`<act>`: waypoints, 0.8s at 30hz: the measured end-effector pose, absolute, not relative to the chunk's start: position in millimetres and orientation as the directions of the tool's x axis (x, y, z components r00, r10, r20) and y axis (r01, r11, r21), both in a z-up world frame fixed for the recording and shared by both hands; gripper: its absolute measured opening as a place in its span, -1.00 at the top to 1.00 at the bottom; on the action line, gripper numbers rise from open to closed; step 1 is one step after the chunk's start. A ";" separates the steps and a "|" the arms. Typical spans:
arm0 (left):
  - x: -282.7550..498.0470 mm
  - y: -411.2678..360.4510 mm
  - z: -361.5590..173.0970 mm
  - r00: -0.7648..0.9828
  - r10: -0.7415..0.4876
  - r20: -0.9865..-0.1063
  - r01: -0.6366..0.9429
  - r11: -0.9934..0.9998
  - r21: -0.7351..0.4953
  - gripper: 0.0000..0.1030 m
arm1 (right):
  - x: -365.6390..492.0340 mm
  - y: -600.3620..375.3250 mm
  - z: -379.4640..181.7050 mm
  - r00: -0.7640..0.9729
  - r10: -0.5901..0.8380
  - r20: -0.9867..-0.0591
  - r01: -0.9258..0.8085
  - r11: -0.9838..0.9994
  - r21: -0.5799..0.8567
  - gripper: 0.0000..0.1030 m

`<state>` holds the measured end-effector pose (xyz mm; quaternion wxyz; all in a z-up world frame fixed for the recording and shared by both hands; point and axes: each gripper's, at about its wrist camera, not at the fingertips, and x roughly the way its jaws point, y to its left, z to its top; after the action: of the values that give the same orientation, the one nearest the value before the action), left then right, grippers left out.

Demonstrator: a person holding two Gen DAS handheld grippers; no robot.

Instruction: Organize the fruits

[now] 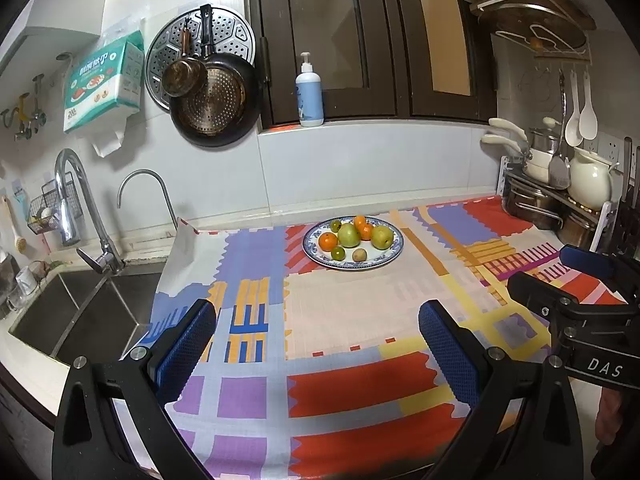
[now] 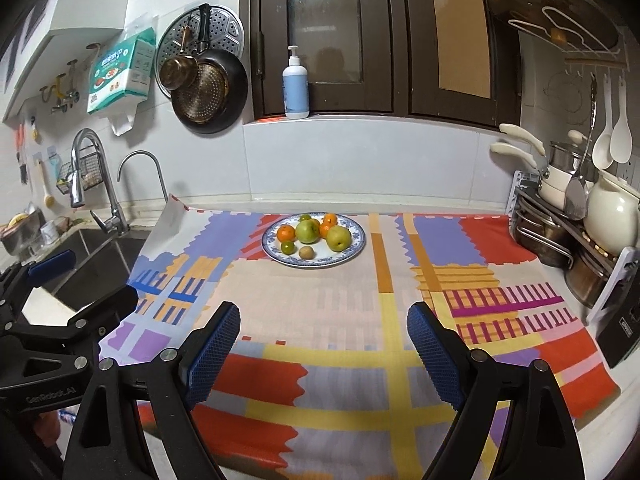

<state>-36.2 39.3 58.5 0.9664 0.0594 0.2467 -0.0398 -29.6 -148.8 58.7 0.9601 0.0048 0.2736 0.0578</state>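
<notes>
A blue-rimmed plate (image 1: 390,258) (image 2: 358,246) sits at the back of a colourful patterned cloth (image 1: 352,320) (image 2: 320,300). It holds two green pears (image 1: 349,235) (image 2: 307,231), orange tangerines (image 1: 328,241) (image 2: 286,233), small green citrus (image 1: 338,253) (image 2: 287,247) and a brown kiwi (image 1: 359,255) (image 2: 307,252). My left gripper (image 1: 318,320) stands open over the near part of the cloth, nothing between its blue pads. My right gripper (image 2: 324,322) is open too and holds nothing. Each gripper shows at the edge of the other's view.
A steel sink (image 1: 80,312) with two taps (image 1: 70,196) lies left of the cloth. Pots, a white jug (image 2: 612,212) and a rack stand at the right. Pans (image 1: 216,108) hang on the wall; a soap bottle (image 1: 309,96) stands on the sill.
</notes>
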 end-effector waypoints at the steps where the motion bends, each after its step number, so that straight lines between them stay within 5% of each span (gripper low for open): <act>1: -37.0 39.1 59.2 0.876 -0.047 -0.479 0.106 0.990 0.096 -1.00 | -30.6 -149.1 59.3 0.845 0.115 -0.523 -0.110 0.993 0.041 -0.68; 24: -37.4 33.5 66.1 0.885 -0.042 -0.463 0.101 0.990 0.102 -1.00 | -32.4 -152.5 62.7 0.849 0.123 -0.513 -0.117 0.992 0.044 -0.68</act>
<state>-37.4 33.5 66.1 0.9690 0.0615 0.2364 -0.0369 -32.4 -152.5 62.7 0.9616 0.0054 0.2673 0.0624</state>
